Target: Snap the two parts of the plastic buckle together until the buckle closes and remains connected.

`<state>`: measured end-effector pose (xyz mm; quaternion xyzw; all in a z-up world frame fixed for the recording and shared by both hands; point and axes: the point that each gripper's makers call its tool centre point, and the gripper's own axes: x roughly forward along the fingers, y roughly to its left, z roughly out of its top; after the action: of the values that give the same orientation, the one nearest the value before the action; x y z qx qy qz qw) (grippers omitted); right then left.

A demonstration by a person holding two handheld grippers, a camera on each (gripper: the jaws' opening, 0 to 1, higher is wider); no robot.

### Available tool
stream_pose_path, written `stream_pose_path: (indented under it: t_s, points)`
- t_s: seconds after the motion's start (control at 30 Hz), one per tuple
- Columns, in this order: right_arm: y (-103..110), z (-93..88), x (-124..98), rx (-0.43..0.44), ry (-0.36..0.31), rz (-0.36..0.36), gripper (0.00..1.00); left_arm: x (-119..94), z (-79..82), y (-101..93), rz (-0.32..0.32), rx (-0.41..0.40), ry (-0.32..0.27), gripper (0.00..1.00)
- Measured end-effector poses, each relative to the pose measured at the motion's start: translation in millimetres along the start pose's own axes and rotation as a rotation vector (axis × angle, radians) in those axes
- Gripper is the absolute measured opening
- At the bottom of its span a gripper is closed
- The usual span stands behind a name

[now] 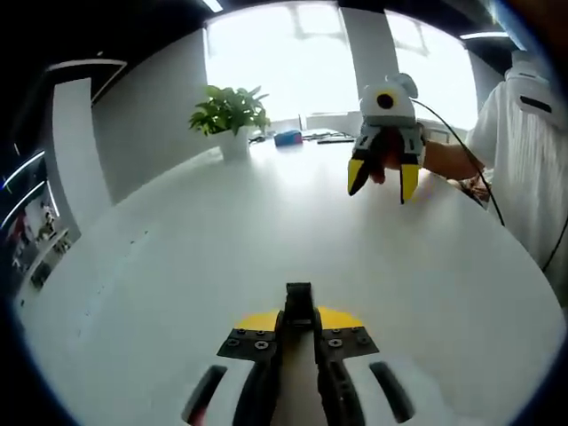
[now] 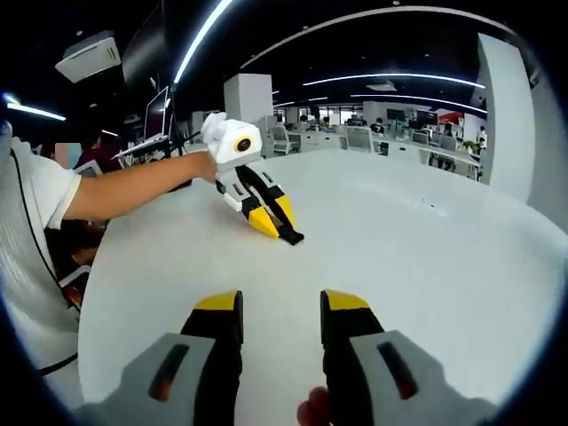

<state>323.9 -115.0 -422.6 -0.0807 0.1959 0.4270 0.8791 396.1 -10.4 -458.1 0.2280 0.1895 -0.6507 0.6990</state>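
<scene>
At the bottom centre of the left gripper view, the left gripper [image 1: 299, 306] had its jaws pressed together on a small black piece [image 1: 299, 295], apparently part of the buckle, above the white table [image 1: 204, 248]. In the right gripper view it sat left of centre [image 2: 289, 236], the black piece [image 2: 291, 237] at its tip. The right gripper [image 2: 280, 312] stood spread and empty, also seen upper right in the left gripper view [image 1: 383, 180]. A potted plant [image 1: 229, 114] stood upper left. No readable writing showed.
</scene>
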Motion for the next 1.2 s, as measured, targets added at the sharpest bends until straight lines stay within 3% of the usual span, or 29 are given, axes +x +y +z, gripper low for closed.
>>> stream_pose_path:
  t_s: [0.47, 0.83, 1.0, 1.2]
  points:
    - [4, -2.7, 1, 0.021, -0.001, 0.020, 0.39, -3, -1.9, 8.4, 0.016, -0.002, 0.007, 0.15]
    - [7, -1.8, 2, 0.033, -0.008, 0.035, 0.40, -12, -5.6, 2.4, 0.042, -0.023, -0.007, 0.25]
    - [7, -2.0, 2, 0.037, -0.008, 0.027, 0.41, -17, -8.1, 1.3, 0.079, -0.030, -0.020, 0.25]
    - [6, 3.3, 2, 0.039, -0.028, 0.013, 0.40, -32, -14.9, 2.7, 0.227, -0.076, 0.024, 0.31]
